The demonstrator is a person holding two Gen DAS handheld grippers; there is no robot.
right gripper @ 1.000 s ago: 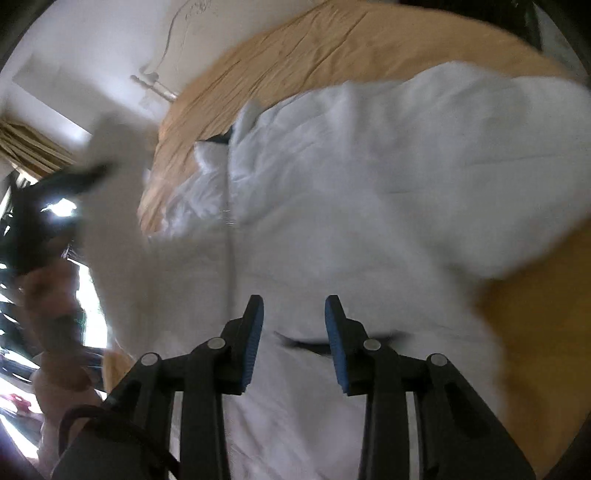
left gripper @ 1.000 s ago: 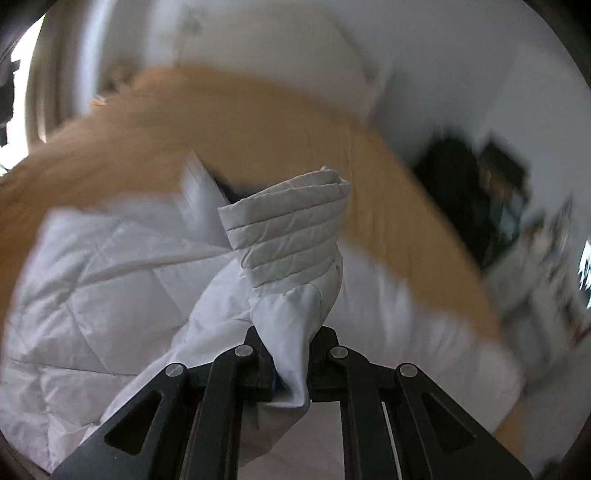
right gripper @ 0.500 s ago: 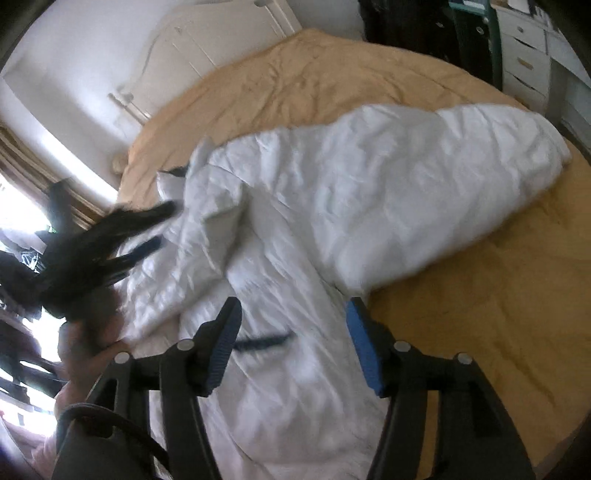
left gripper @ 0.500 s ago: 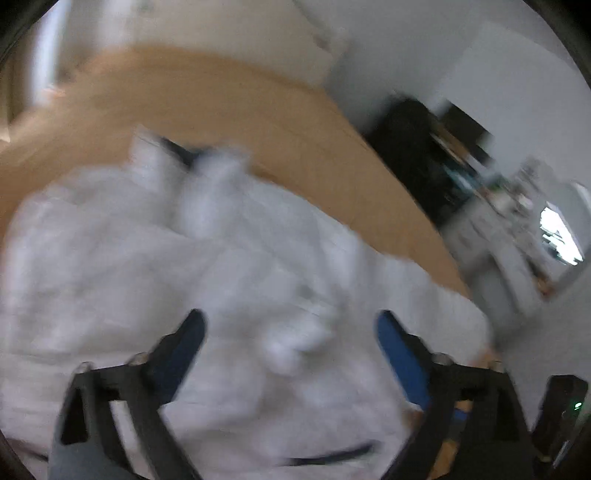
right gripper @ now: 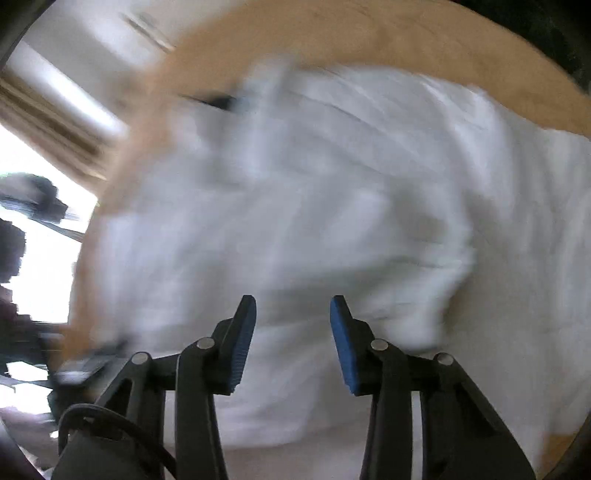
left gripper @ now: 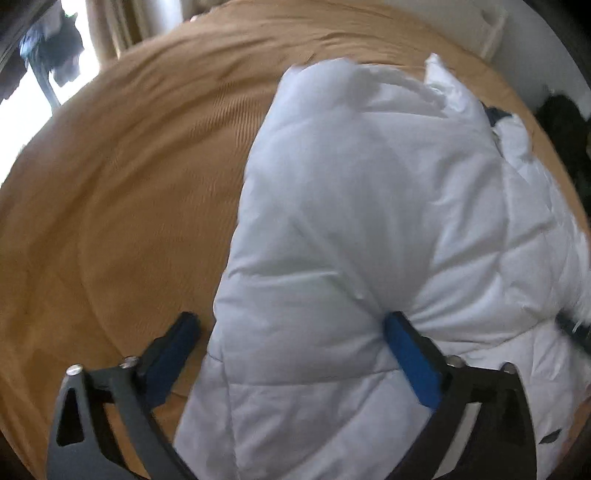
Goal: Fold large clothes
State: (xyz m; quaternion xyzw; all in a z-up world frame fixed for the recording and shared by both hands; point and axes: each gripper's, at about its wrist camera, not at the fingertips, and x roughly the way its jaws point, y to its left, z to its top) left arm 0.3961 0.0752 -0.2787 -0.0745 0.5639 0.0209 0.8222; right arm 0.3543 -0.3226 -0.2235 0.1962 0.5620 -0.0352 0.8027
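Observation:
A white quilted puffer jacket (left gripper: 369,206) lies spread on a tan bed (left gripper: 129,184). My left gripper (left gripper: 291,332) points down over the jacket's near left edge with its jaws wide open. A padded fold of the jacket bulges between them; the right pad brushes it and the left pad hangs over bare bedspread. In the blurred right wrist view the jacket (right gripper: 314,192) fills the middle. My right gripper (right gripper: 293,325) hovers above it, its jaws closing with a clear gap and no fabric pinched between the blue pads.
Tan bedspread (right gripper: 406,40) shows around the jacket, widest on the left in the left wrist view. A bright window with curtains (left gripper: 110,29) stands beyond the bed. A white headboard (left gripper: 491,26) and dark furniture (left gripper: 565,122) stand at the far right.
My left gripper let go of the sleeve it held, opened wide and swung down to the jacket's left edge. The right gripper widened, then narrowed, and moved lower over the jacket.

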